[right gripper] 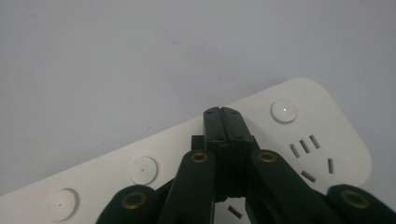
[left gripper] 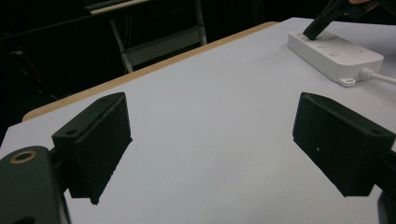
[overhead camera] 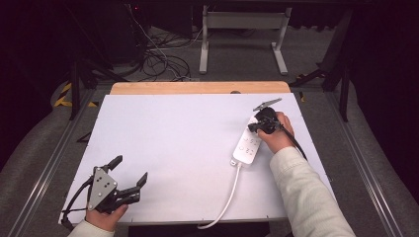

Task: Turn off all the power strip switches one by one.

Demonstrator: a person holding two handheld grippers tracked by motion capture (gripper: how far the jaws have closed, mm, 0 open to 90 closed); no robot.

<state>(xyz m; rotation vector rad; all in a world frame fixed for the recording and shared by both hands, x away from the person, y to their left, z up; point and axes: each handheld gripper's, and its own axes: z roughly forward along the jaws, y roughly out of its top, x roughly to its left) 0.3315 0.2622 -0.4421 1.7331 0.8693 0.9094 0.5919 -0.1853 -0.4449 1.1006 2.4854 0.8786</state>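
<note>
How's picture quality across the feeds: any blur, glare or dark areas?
High view: table evenly lit, surroundings dark. Left gripper view: near jaws slightly soft, power strip clear. Right gripper view: sharp, no glare, closed right gripper over the strip.

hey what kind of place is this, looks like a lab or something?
Probably a lab or recording studio: a white table set up as a test bench, loose cables on the floor behind it, and dark surroundings. A white power strip lies on the table.

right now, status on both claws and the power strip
Left claw open, idle near table edge. Right claw shut, tips over power strip. Nothing in the way.
</note>
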